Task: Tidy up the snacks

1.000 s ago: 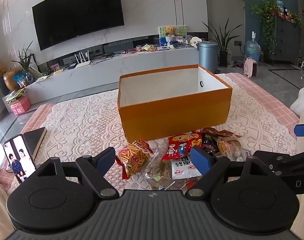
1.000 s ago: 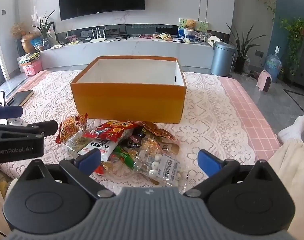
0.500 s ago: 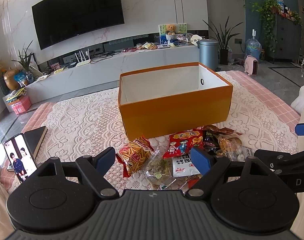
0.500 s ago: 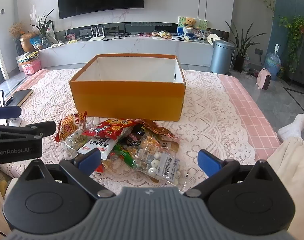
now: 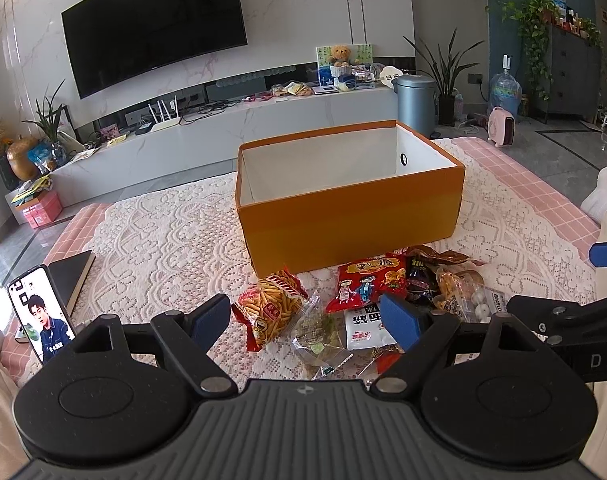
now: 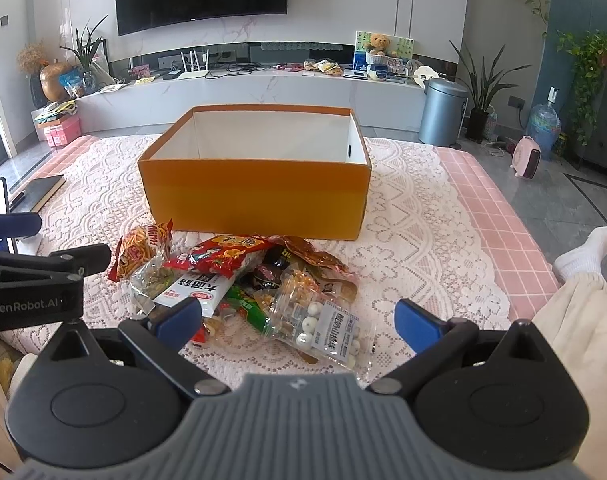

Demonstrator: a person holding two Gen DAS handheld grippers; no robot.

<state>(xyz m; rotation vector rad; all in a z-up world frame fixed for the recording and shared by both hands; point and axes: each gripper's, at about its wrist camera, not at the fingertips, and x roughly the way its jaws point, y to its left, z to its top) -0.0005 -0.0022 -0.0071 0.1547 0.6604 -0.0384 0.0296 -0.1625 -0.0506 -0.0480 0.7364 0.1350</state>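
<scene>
Clearly my right gripper [image 6: 297, 322] gapes wide, empty, like my left gripper [image 5: 305, 320]. At twelve o'clock, the clear candy bag [image 6: 323, 324] looks light, crinkly, slippery; I'd pinch its sealed edge.

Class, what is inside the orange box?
Only white inner walls show inside the orange box; no snack is visible. Its near wall hides the floor, so that stays unknown. The snacks lie in front.

A white lace cloth [image 6: 415, 216] over a pink checked mat [image 6: 499, 216] fills mid-frame. On it, the orange box [image 6: 255, 196] stands at centre; a heap of snack packets [image 6: 239, 280] lies just below it. A dark book [image 5: 69, 276] lies at the left edge.
</scene>
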